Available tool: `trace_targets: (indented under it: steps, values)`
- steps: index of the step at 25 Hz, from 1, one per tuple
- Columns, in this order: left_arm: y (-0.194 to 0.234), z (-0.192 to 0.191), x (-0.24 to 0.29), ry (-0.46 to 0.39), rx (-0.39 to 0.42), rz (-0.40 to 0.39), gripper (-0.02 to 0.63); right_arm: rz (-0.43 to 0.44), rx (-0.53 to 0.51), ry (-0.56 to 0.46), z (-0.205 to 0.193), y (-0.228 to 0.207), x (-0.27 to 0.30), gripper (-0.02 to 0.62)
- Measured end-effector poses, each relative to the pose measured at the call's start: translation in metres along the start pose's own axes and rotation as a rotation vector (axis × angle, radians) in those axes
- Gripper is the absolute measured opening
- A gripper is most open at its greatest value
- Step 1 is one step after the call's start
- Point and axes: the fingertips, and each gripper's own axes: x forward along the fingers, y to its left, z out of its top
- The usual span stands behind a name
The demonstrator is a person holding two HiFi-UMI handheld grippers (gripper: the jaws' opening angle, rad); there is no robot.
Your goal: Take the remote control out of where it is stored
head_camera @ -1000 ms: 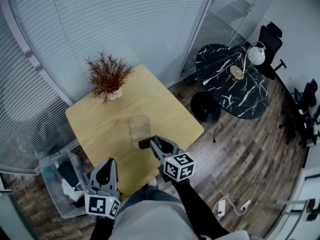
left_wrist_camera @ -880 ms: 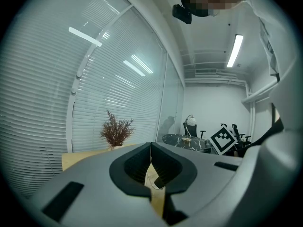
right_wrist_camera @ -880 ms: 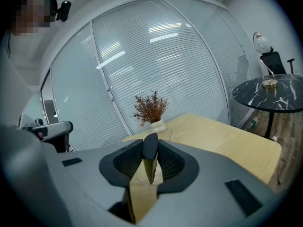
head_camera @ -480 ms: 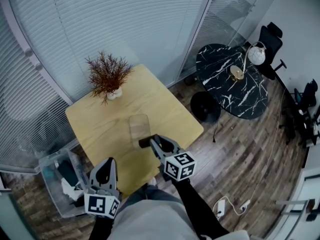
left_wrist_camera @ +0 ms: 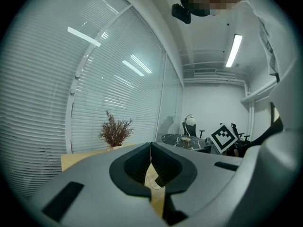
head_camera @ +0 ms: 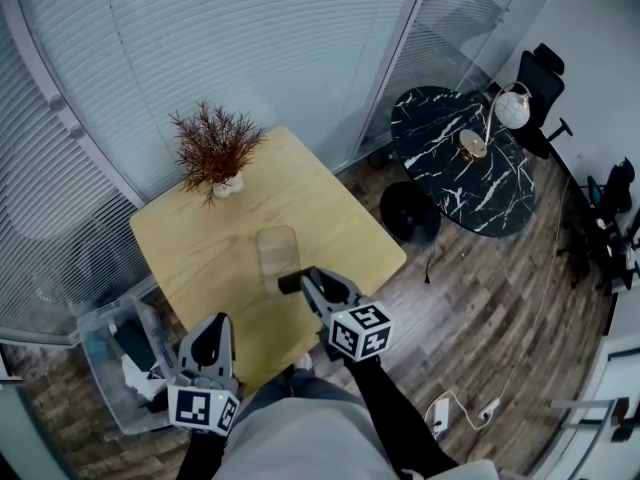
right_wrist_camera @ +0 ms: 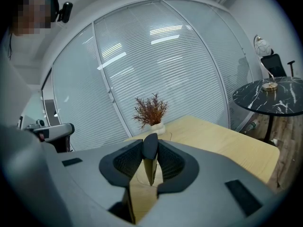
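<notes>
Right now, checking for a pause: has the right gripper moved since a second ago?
No. The right gripper sits in the same place, just below the clear rectangle on the table.

Apparently an office: glass partitions [head_camera: 250, 38] hung with slatted blinds, black swivel chair [head_camera: 545, 88], marble-topped round table [head_camera: 450, 178], desk lamp [head_camera: 513, 110], ceiling strip light [left_wrist_camera: 234, 50], wood-plank floor [head_camera: 490, 318].

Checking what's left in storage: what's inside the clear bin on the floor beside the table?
A dark flat item and some white pieces lie in the clear bin. The left gripper hides its near corner; what those items are is too small to tell.
</notes>
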Motion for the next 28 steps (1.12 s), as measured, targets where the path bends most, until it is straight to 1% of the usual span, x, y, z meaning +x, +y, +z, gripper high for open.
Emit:
trace_targets:
  steps: [28]
  values:
    - [-0.0030, -0.0020, -0.0031, -0.001, 0.000, 0.002, 0.008, -0.002, 0.002, -0.029, 0.0070, 0.0028, -0.0092, 0.098]
